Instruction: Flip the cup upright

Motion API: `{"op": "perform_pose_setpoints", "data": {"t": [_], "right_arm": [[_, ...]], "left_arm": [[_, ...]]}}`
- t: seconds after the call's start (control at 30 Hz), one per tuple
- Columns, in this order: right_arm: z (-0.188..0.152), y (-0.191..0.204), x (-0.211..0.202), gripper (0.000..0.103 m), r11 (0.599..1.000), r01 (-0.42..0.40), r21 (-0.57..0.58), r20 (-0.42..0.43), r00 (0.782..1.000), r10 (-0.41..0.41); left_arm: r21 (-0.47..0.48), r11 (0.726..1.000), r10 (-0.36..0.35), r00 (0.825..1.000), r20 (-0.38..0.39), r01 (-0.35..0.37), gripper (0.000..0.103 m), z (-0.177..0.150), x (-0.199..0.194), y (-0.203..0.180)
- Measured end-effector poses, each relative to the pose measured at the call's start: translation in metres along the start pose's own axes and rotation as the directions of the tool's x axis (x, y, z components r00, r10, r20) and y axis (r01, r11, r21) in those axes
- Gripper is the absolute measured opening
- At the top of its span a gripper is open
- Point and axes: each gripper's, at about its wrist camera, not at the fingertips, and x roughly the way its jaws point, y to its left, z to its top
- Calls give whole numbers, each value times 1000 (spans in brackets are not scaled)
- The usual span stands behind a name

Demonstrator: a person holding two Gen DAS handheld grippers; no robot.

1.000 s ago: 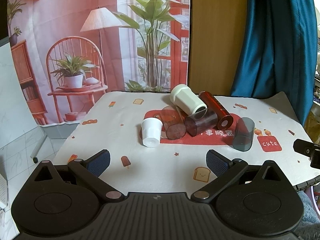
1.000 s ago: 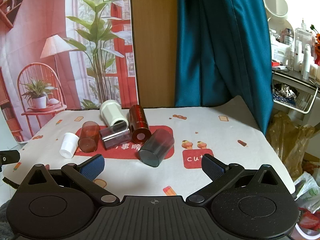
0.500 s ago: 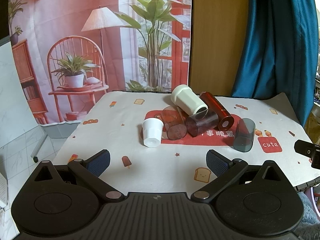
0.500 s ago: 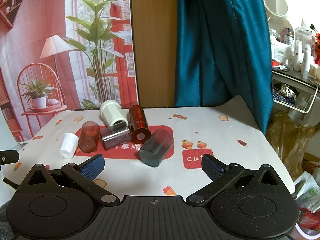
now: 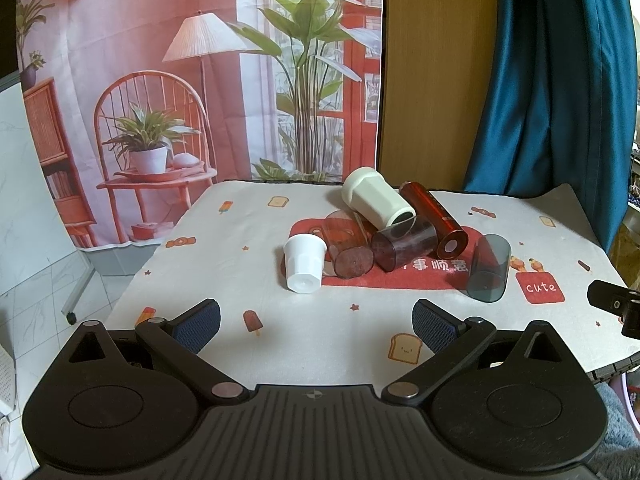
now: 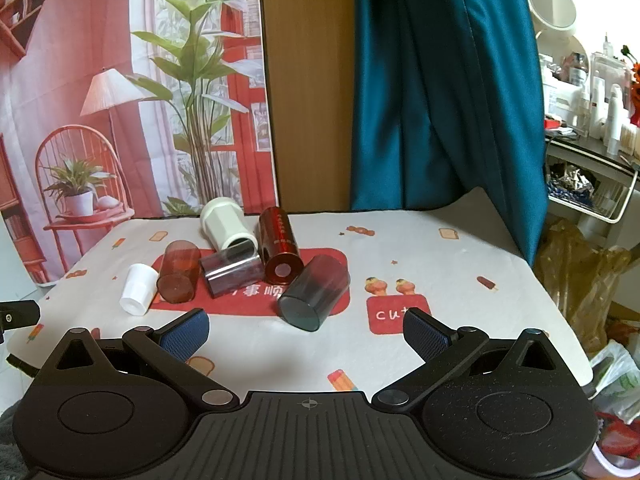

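Printed table [image 5: 224,248] with six cups lying toppled mid-cloth, nothing shifted since a second ago; left hand-held gripper [image 5: 316,322] and right hand-held gripper [image 6: 306,332] wide, empty, short of them; flipping unstarted.

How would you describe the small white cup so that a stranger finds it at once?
On the patterned tablecloth, a cluster of cups lies on its side around the red patch. The small white cup is at its left end, the shortest one, opaque and tapered, beside a translucent reddish-brown cup.

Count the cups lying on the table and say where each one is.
6. From left: small white cup, amber cup, purple cup, cream cup behind, dark red cup, grey cup rightmost. None looks hidden.
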Motion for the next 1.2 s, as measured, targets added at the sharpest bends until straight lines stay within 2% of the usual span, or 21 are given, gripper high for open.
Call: {"op": "perform_pose_setpoints", "data": {"t": [0.63,0.9,1.2], "right_arm": [[-3,1,12,103,999,-29,17,-18,999,30],[0,2,25,103,999,-44,18,4,999,44],[9,6,51,103,999,-41,-4,21,999,41]], "left_arm": [[-22,1000,5,1000,-15,-5,103,-2,8,4],[-14,1000,12,998,-61,-13,103,0,24,4],[-7,1000,-19,995,-103,18,103,1,47,7]]}}
